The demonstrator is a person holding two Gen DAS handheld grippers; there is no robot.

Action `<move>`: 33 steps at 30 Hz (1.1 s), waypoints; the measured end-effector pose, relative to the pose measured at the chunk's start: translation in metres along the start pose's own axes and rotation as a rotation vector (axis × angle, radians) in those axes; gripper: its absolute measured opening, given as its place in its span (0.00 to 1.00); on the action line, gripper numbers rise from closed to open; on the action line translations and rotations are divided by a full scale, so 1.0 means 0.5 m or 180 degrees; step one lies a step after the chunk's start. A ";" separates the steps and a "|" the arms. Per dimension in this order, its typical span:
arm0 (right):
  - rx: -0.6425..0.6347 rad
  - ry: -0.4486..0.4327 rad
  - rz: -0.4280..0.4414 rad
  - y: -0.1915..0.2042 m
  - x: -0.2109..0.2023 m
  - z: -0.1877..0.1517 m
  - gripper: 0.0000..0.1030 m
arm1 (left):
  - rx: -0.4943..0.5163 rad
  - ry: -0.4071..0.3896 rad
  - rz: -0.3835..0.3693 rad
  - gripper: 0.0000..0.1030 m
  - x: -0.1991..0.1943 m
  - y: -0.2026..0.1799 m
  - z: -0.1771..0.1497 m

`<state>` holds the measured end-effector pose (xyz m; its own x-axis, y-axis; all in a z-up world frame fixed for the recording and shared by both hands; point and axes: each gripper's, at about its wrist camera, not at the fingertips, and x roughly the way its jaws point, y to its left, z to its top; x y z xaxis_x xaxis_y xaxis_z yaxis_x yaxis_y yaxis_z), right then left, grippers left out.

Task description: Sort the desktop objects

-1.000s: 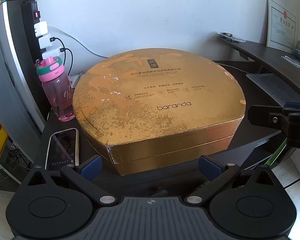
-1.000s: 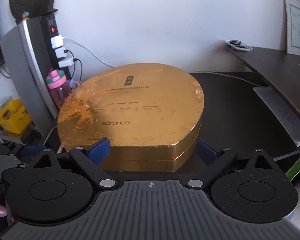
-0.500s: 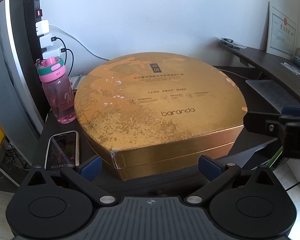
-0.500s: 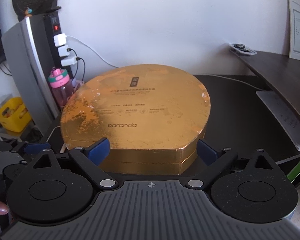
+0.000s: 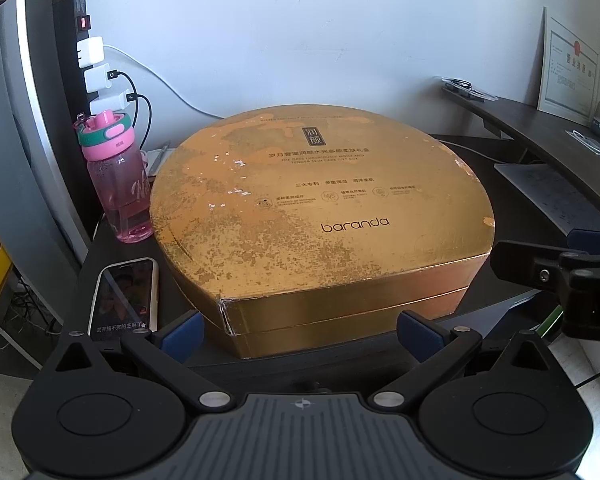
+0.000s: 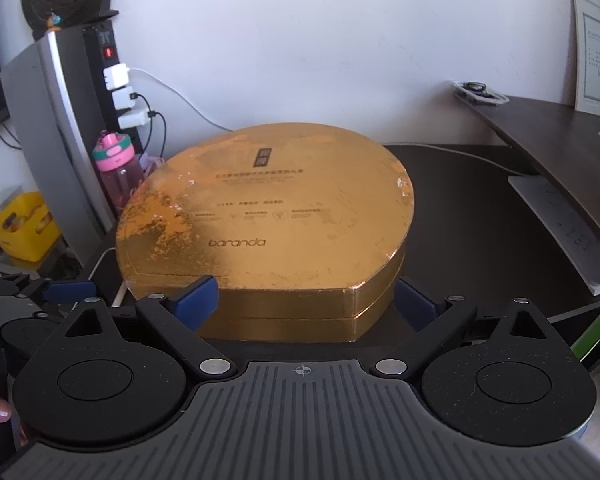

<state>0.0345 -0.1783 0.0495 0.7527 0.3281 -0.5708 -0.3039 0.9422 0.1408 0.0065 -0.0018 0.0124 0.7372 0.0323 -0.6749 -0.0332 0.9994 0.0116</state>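
- The gold gift box, lid on, lies flat on the dark desk; contents hidden.
- Its pointed corner faces the grippers; the foil is scuffed, printed "baranda".
- The pink water bottle stands upright beside it, a phone nearby.
- The left gripper and right gripper are both spread wide, empty.

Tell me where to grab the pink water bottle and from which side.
Grip the pink water bottle around its straight clear body, below the bulky lid. It stands upright with the gold box close on its right, so approach from the front, above the phone.
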 end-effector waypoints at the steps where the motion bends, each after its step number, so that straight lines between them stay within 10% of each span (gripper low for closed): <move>1: 0.0003 0.0005 -0.0002 -0.001 0.001 -0.001 0.95 | 0.0006 0.0004 -0.0002 1.00 0.000 -0.001 -0.001; 33: -0.0022 0.0107 0.0029 -0.003 0.027 0.001 0.95 | 0.0009 0.0004 0.0039 0.99 0.017 -0.006 0.002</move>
<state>0.0458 -0.1753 0.0421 0.7299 0.3342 -0.5962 -0.3148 0.9387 0.1408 0.0134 -0.0045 0.0076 0.7359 0.0446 -0.6757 -0.0404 0.9989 0.0219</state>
